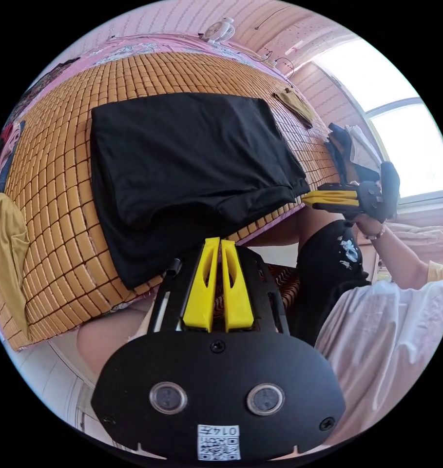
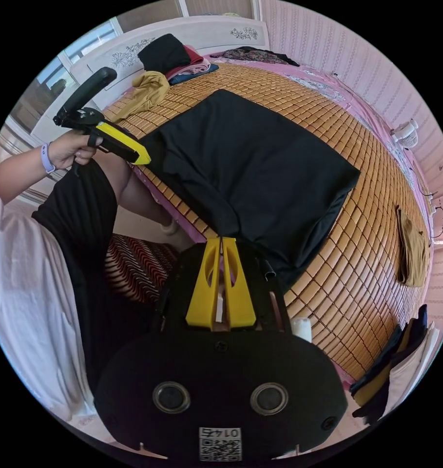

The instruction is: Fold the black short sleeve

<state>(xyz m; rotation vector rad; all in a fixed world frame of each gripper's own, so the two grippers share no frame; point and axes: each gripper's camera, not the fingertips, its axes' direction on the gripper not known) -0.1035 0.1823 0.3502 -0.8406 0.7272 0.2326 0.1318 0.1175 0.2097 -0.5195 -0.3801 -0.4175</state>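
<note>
Underneath, woven mat point(image 1: 60, 195), pink walls point(image 2: 304, 29)

A home bedroom is indicated: a bed covered with a bamboo mat point(image 1: 60, 161), a white carved headboard point(image 2: 148, 46), pink patterned wallpaper point(image 2: 328, 44), a bright window point(image 1: 406, 131), and clothes heaped by the headboard point(image 2: 167, 61).

left gripper view: camera rode behind its own yellow jaws, set just off the near edge of the bamboo mat point(image 1: 50, 195), facing across it toward the far edge; close. right gripper view: camera likewise behind its jaws, off the same near edge point(image 2: 357, 273), facing across toward the headboard corner; close. shared: the mat, the black short sleeve point(image 1: 182, 161) point(image 2: 260, 170), each other's gripper.
</note>
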